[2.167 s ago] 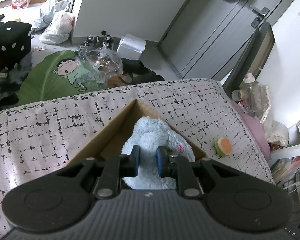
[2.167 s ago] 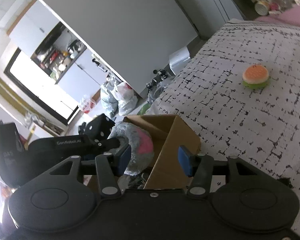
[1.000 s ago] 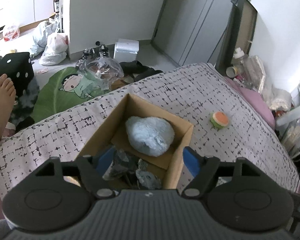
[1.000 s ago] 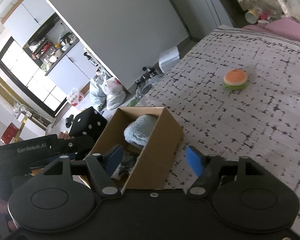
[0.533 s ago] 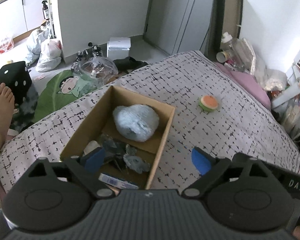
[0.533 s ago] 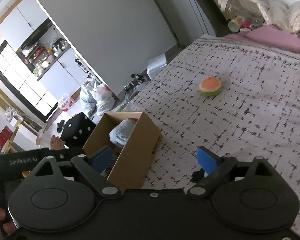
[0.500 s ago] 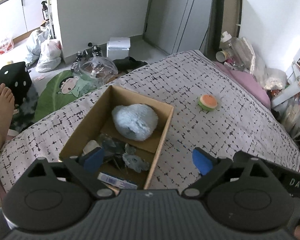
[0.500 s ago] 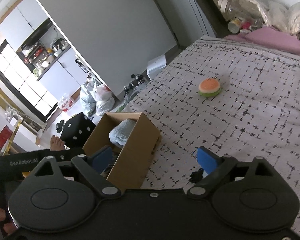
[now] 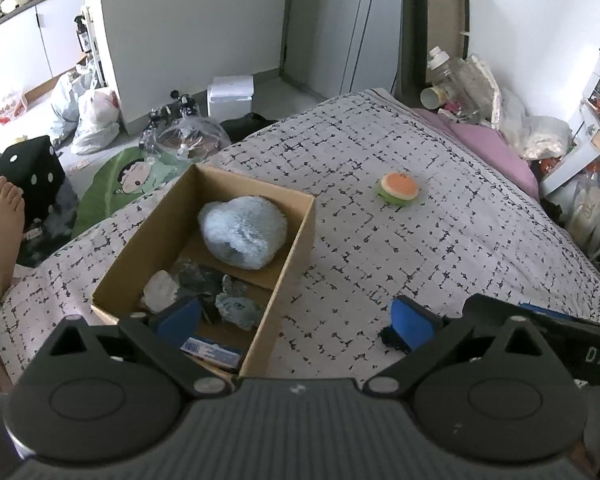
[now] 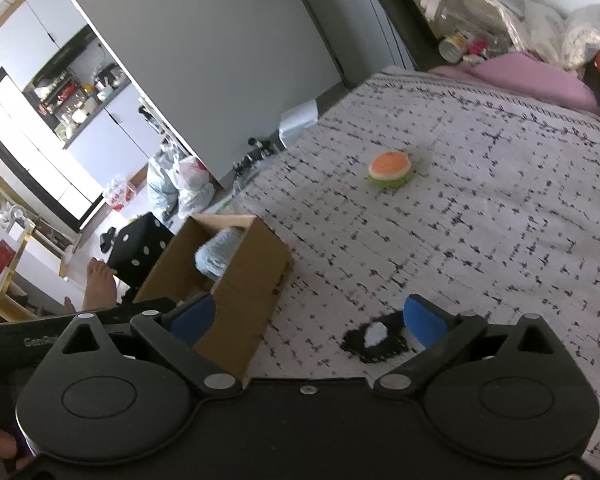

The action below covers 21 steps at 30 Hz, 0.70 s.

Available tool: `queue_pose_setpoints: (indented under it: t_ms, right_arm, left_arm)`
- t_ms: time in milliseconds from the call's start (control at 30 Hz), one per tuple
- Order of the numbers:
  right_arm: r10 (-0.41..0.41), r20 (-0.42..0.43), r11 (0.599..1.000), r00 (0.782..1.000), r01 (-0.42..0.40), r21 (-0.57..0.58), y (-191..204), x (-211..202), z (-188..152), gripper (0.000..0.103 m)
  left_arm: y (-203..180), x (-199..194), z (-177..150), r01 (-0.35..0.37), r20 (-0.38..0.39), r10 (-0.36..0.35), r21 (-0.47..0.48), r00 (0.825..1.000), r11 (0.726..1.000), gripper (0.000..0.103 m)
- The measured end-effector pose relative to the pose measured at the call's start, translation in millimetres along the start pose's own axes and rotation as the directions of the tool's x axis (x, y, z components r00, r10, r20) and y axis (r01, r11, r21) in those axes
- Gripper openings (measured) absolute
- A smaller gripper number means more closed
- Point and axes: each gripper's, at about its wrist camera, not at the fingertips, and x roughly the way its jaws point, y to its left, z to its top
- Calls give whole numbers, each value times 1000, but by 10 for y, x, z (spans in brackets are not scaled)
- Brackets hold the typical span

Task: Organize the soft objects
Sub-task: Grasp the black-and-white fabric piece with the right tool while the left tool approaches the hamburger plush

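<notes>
Left gripper [image 9: 296, 316] and right gripper [image 10: 308, 320]: jaws have just been opening, now spread wide, nothing between them. Blue plush [image 9: 242, 238] lies in the cardboard box [image 9: 300, 236]; burger toy [image 9: 398, 188] sits on the bedspread [image 9: 480, 240], well apart. Judged between pickups; next, reach for the burger toy.

Left wrist cam sits above the bed's [image 9: 440, 216] near edge, pitched steeply down, looking straight into the open cardboard box [image 9: 300, 236] close below. Right wrist cam is lower, rolled, at a shallower angle, seeing the same box [image 10: 248, 276] from its outer side. Both share the box, burger plush [image 9: 398, 187] [image 10: 389, 169] mid-bed, and far floor clutter.
</notes>
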Motion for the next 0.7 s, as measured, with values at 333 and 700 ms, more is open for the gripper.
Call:
queue_pose_setpoints:
  t_ms: [333,700]
  right_arm:
    - [-32,-21,998,999,33,61,-312,-9,14,102]
    - [-12,-50,991,999,19,135,-571,70,-6,99]
  left_arm:
    - [-178,77,-95,-3,-19,3,-24,1000,1000,103]
    - [-433,174,-178,-33,-32,31,-49,999,998,103]
